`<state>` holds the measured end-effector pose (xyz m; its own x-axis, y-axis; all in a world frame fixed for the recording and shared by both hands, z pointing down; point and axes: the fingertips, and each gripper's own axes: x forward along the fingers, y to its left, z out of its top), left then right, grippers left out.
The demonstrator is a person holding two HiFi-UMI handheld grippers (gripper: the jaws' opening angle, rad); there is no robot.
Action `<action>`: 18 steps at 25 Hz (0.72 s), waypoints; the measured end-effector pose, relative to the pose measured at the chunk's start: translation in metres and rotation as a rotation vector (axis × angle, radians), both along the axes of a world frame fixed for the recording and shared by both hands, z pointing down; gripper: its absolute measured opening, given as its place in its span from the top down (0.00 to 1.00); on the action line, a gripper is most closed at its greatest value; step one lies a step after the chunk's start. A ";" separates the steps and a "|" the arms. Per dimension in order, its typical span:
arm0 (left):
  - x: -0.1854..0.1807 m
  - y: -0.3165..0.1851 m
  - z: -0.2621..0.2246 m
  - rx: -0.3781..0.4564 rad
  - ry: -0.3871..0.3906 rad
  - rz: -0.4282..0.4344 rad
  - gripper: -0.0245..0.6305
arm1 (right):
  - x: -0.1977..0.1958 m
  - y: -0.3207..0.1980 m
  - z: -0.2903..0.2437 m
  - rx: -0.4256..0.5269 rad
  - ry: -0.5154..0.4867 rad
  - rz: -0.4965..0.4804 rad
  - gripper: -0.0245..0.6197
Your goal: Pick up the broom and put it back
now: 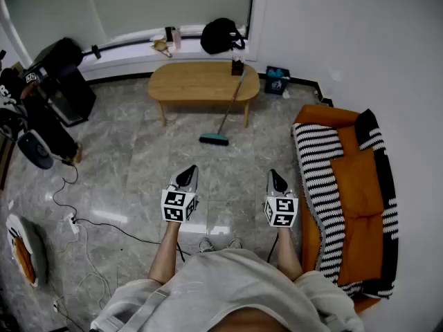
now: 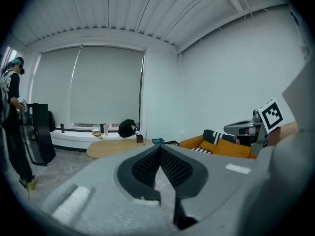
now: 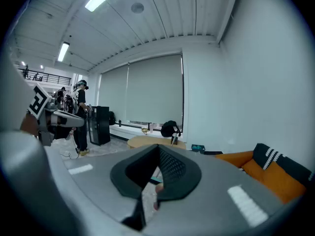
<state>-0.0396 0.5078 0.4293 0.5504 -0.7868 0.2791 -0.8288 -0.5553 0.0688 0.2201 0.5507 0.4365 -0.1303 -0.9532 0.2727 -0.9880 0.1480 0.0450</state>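
Observation:
The broom (image 1: 225, 116) leans against the front edge of the low wooden table (image 1: 203, 81). Its teal head (image 1: 214, 140) rests on the marble floor and its thin handle slants up to the table's right end. My left gripper (image 1: 188, 173) and right gripper (image 1: 276, 176) are held side by side at waist height, well short of the broom and pointing towards it. In the left gripper view the left gripper (image 2: 159, 148) has its jaws meeting at the tip with nothing between them. The right gripper (image 3: 158, 147) looks the same in its own view.
An orange sofa (image 1: 356, 185) with a black-and-white striped blanket runs along the right. A black bag (image 1: 221, 35) sits on the window ledge, a teal box (image 1: 277, 80) right of the table. Black equipment (image 1: 62, 88) and floor cables (image 1: 90, 223) lie left. A person (image 2: 12, 127) stands there.

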 end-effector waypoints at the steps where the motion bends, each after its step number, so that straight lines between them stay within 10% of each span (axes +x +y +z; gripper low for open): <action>1: -0.001 -0.001 0.000 0.000 -0.001 -0.003 0.96 | -0.001 -0.001 0.000 0.001 0.003 -0.003 0.96; 18: 0.026 -0.022 -0.003 0.016 -0.010 -0.024 0.96 | 0.022 -0.024 -0.001 0.018 0.010 -0.043 0.96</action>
